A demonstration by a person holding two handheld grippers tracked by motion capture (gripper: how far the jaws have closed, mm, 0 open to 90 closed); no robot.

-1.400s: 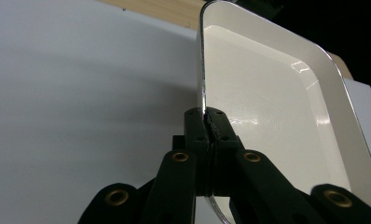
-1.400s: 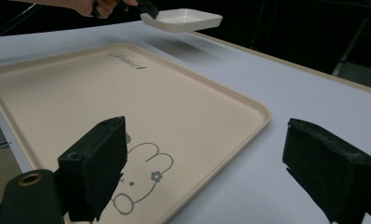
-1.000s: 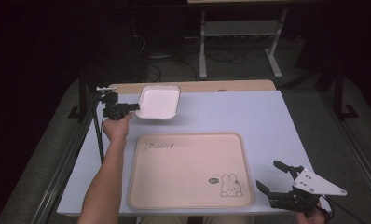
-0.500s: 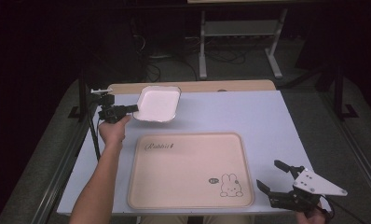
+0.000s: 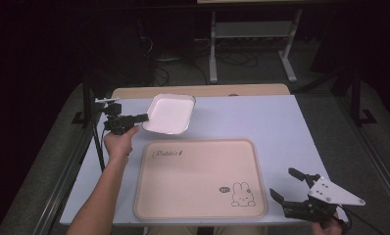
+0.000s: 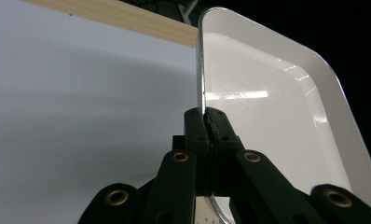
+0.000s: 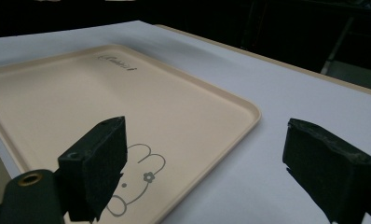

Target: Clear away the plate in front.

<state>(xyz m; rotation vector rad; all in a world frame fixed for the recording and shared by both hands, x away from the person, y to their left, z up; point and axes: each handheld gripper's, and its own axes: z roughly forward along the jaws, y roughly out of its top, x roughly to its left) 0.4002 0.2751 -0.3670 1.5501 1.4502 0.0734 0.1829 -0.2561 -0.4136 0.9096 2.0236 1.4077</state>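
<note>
care suits this carry: the left gripper [image 5: 143,118] pinches the rim of the small white rectangular dish [image 5: 168,113], lifted tilted over the table's far left. keep it level toward the beige rabbit-printed tray [image 5: 200,178]. the right gripper [image 5: 287,187] waits wide open, empty.

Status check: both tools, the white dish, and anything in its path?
Left tool shut on white dish rim, dish lifted and tilted. Right tool open, idle at near right corner. Beige tray bare, nothing between.
</note>
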